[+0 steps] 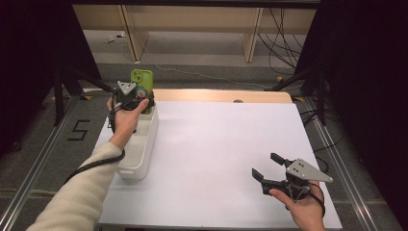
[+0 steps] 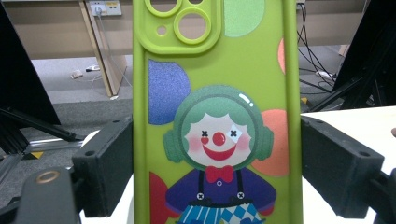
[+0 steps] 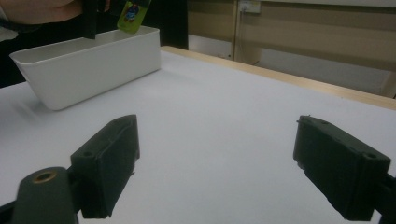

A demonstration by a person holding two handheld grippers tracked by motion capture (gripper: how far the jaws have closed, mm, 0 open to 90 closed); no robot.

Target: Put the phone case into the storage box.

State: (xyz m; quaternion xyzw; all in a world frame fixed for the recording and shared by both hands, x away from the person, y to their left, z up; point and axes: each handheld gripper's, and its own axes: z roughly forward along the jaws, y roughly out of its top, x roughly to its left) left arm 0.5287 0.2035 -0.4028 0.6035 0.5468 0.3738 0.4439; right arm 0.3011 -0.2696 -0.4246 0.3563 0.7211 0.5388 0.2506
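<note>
1. While it is held upright above the far end of the white bin (image 1: 139, 149), the green phone case (image 2: 215, 112) sits clamped between the two jaws of the left gripper (image 1: 131, 96), one pad pressed on each long edge; the clown print and camera cut-outs face the left gripper view.
2. To do the placing well, the case is best lowered straight down inside the bin's walls, kept vertical until its lower edge nears the floor, and only then released by a slow opening of the jaws.
3. A tilt toward the far rim risks the case catching on it or tipping out onto the white table (image 1: 216, 144).
4. The right gripper (image 1: 269, 166) rests near the table's near right corner, jaws wide apart and holding nothing, well apart from the bin.
5. It has no part in this step and is best kept where it is.
</note>
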